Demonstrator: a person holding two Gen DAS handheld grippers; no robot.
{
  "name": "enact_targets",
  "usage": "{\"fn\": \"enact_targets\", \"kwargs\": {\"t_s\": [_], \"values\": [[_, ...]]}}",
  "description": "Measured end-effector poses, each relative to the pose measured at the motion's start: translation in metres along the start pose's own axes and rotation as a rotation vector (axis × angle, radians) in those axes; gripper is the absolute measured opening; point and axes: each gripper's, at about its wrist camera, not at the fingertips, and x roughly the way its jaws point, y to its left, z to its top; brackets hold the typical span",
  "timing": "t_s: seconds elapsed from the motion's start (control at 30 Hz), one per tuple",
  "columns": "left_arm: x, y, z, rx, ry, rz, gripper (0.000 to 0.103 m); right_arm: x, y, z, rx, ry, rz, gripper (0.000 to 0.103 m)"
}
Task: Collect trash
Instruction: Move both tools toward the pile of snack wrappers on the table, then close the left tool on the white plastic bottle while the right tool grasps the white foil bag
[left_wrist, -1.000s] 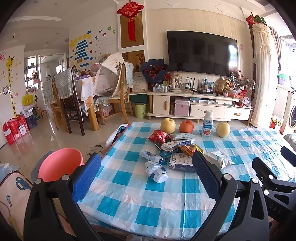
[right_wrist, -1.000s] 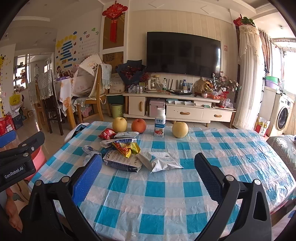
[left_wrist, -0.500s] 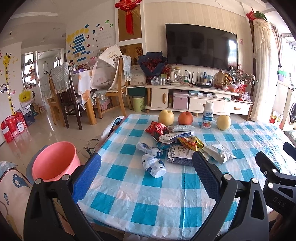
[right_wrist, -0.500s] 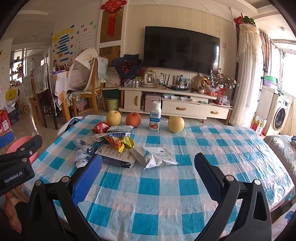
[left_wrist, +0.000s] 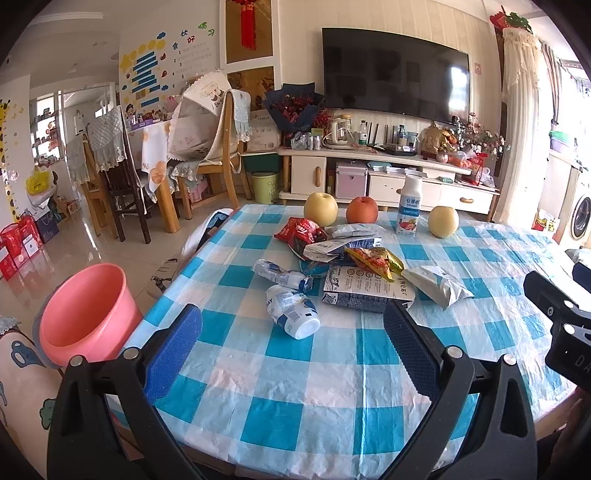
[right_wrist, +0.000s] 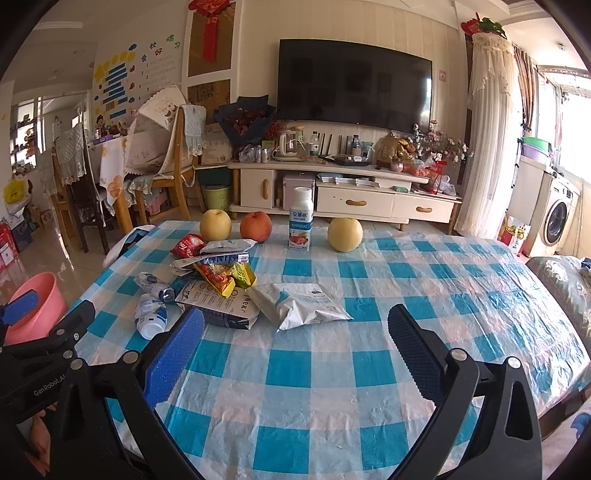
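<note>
I'm seeing bare checked tablecloth (right_wrist: 310, 373) lying open ahead of both grippers, right up to the wrapper pile (left_wrist: 354, 266). A fallen bottle (left_wrist: 293, 312) is lying nearest, just before the left gripper (left_wrist: 291, 347). Fruit (right_wrist: 345, 229) and an upright bottle (right_wrist: 301, 219) are lining the far edge. The pink bucket (left_wrist: 86, 314) is sitting beside the table's left edge

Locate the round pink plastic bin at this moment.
The round pink plastic bin stands on the floor beside the checked table's left edge, low-left in both views.

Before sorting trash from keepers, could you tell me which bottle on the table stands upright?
The white drink bottle between the red apple and right pear.
</note>
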Motion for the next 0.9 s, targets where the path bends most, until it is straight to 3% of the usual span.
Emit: {"fn": "enact_targets", "kwargs": {"t_s": [0.37,0.67,0.8,0.9], "values": [[0.044,0.003,-0.019,-0.018,0.034,-0.091,0.099,0.037,-0.003,-0.005,0.011,0.117,0.033,0.099],[0.085,0.013,-0.028,-0.004,0.037,-0.196,0.099,0.085,-0.041,0.006,0.160,0.248,0.081,0.099],[0.103,0.018,-0.024,0.017,0.053,-0.164,0.099,0.109,-0.050,0.001,0.202,0.325,0.117,0.099],[0.121,0.036,-0.023,-0.079,0.115,-0.162,0.099,0.122,-0.050,-0.004,0.208,0.371,0.141,0.099]]}}
